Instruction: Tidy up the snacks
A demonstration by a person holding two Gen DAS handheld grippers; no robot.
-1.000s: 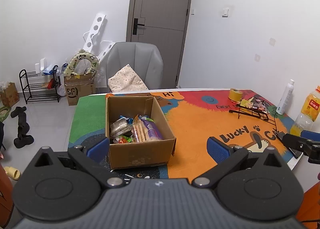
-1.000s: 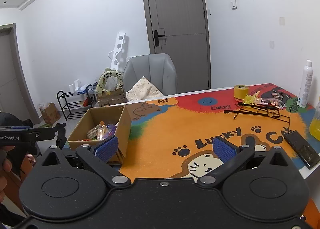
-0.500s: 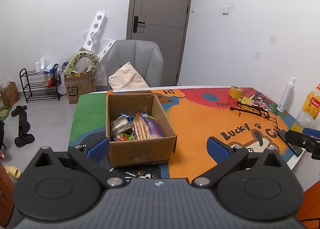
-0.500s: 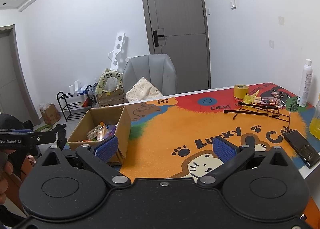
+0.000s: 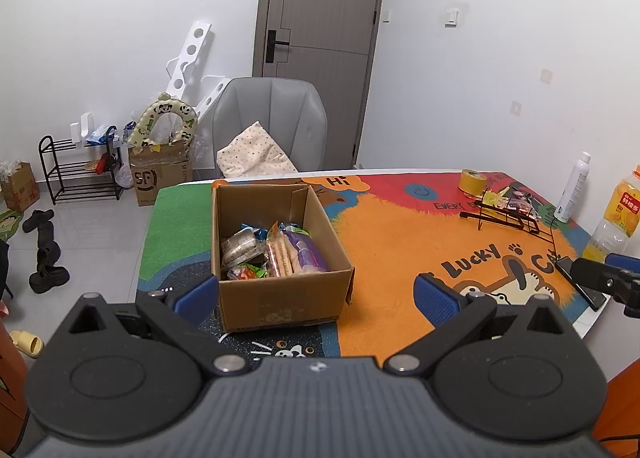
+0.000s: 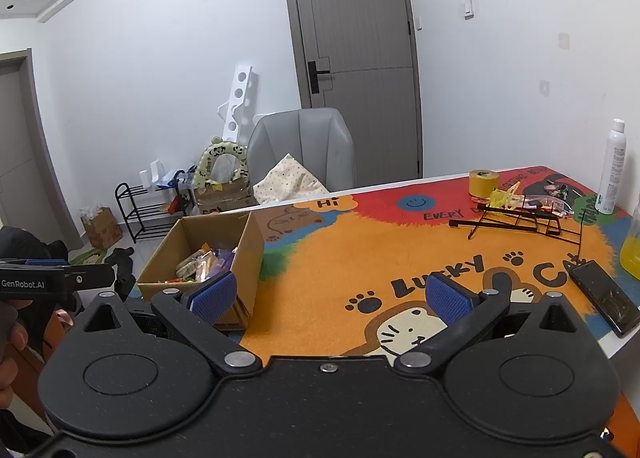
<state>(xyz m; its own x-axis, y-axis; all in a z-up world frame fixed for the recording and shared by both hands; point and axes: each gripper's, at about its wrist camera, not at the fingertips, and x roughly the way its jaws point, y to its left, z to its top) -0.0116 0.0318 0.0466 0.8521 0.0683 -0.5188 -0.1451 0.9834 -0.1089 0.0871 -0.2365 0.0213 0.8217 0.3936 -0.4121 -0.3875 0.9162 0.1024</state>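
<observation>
An open cardboard box stands on the colourful table mat, holding several snack packets. My left gripper hovers above the table's near edge in front of the box, open, nothing between its blue pads. My right gripper hangs open to the right of the box, over the orange part of the mat, also holding nothing. A black wire rack lies at the far right with a few small wrapped items behind it.
A yellow tape roll, a white spray bottle, an orange drink bottle and a black phone sit along the table's right side. A grey chair with a cushion stands behind the table. A hand shows at left.
The left gripper has drawn back and risen slightly, so the box sits a little farther off. The right gripper has barely moved. Both stay open.
</observation>
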